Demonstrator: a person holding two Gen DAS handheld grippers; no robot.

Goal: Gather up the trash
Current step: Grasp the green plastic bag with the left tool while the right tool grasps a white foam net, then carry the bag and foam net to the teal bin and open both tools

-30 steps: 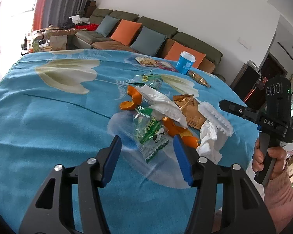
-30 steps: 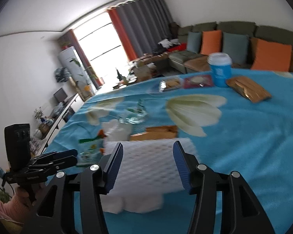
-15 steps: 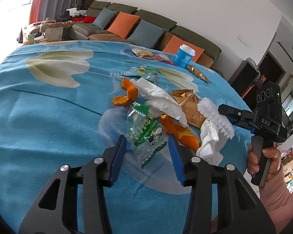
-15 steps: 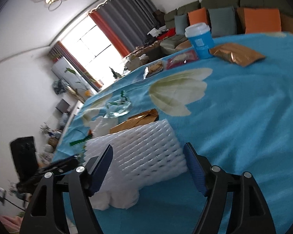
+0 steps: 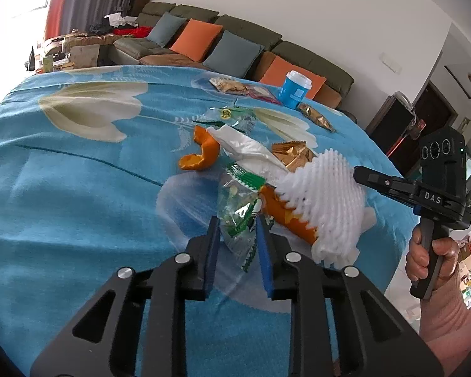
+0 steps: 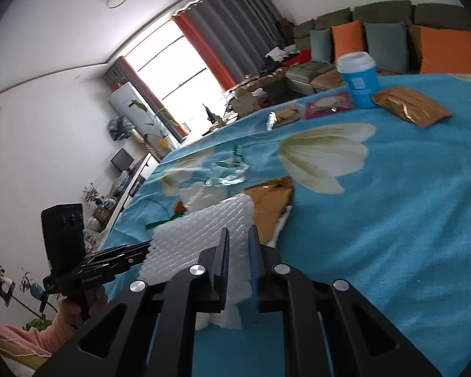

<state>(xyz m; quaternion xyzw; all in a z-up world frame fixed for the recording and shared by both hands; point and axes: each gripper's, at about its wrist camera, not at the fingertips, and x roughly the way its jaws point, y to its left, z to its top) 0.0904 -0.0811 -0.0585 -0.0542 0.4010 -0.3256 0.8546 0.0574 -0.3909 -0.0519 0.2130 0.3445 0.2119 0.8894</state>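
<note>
A heap of trash lies on the blue flowered tablecloth (image 5: 62, 194). My left gripper (image 5: 235, 231) is shut on a clear green-printed wrapper (image 5: 238, 210), which rests on the cloth. My right gripper (image 6: 238, 245) is shut on a white foam fruit net (image 6: 201, 235) and holds it tilted up off the heap; the net also shows in the left wrist view (image 5: 323, 201). Orange peel (image 5: 201, 154), a white tissue (image 5: 245, 150) and a gold wrapper (image 5: 293, 154) lie around them. More white tissue (image 6: 226, 317) sits under the net.
A blue paper cup (image 5: 295, 89) stands at the far side of the table, with a gold packet (image 5: 315, 116) and snack bags (image 5: 235, 86) beside it. A sofa with orange and grey cushions (image 5: 201, 40) runs behind the table. The table edge is close on the right.
My left gripper moved forward and closed on the green-printed wrapper. My right gripper opened wide, then closed on the foam net and raised it.
</note>
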